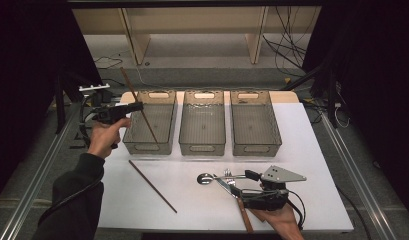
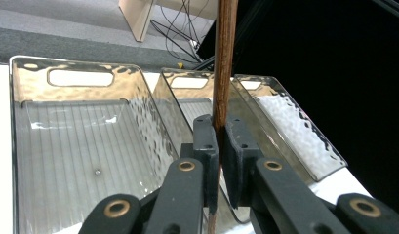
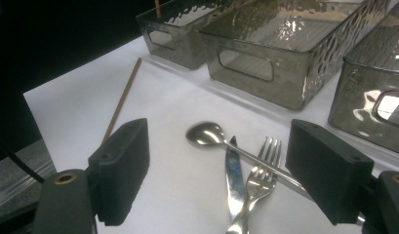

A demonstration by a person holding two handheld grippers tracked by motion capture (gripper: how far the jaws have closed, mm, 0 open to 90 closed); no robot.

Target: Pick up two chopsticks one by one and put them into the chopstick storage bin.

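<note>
**A:** What are you working on, and what is around it?

**B:** Your bench (image 1: pixel 302 150) has a white top, with a strip of pale wood showing along its far edge. Dark curtains hang on both sides. Beyond the far edge there is grey floor with loose black cables and the legs of a light wooden frame. Three clear, ribbed bins stand in a row along the far half of the bench: the left bin (image 1: pixel 164 145), the middle bin (image 1: pixel 202 146) and the right bin (image 1: pixel 256 147).

**A:** And the chopstick you hold?

**B:** It is a thin, dark brown wooden chopstick (image 1: pixel 142 107), round and plain. Your left gripper (image 1: pixel 134 107) has its jaws pressed together on it, pinching it around mid-length. It slants over the left bin, its upper end leaning out past the far left corner of the bench and its lower end down inside that bin.

**A:** What else lies there?

**B:** A second chopstick (image 1: pixel 152 186) lies flat on the near left part of the bench, well apart from the bins. Near the near edge, right of centre, a spoon (image 3: pixel 207 134), a fork (image 3: pixel 258 178) and a knife (image 3: pixel 233 173) lie crossed in a small heap. Your right gripper (image 3: pixel 216 175) sits just over them with its jaws spread wide, nothing pinched between them.
</note>
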